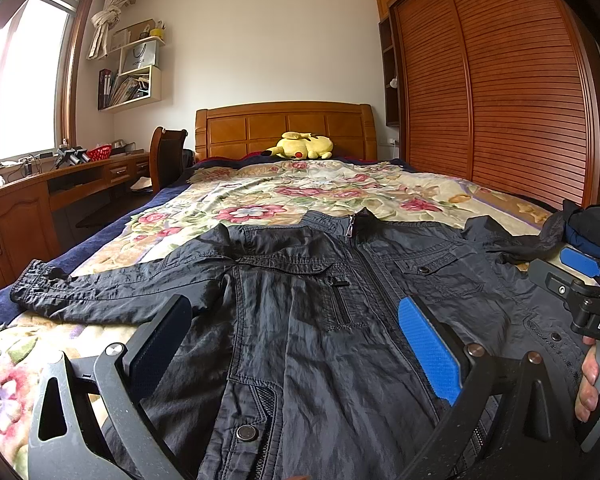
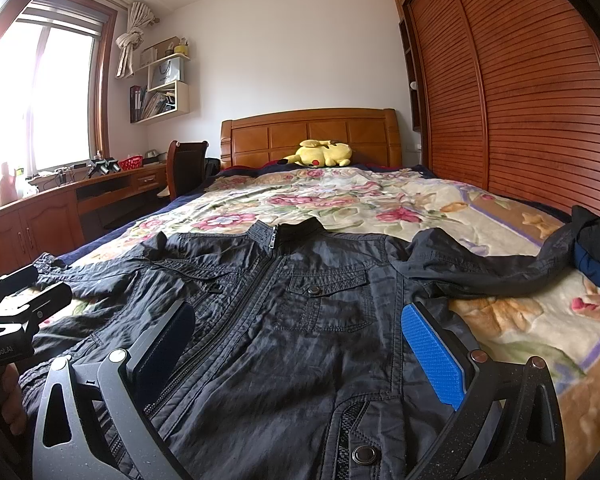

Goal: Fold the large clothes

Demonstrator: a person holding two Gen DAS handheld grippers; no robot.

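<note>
Both tongs, left tongs [image 1: 296, 344] and right tongs [image 2: 300, 344], hovered wide open, holding nothing. Below them the black jacket [image 1: 300, 300] lay flat, unfolded. Probably a sleeve [image 1: 112, 288] needed grasping next.

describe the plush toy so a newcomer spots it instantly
Find the wooden headboard at the bed's far end. Just before it, past the floral blanket, lies the yellow plush toy. It's the only bright yellow thing on the bed, with a red cheek spot.

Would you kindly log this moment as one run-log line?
stage: pre-fold | jacket: zipped, flat on bed, sleeves out | left gripper: open, empty | right gripper: open, empty
</note>
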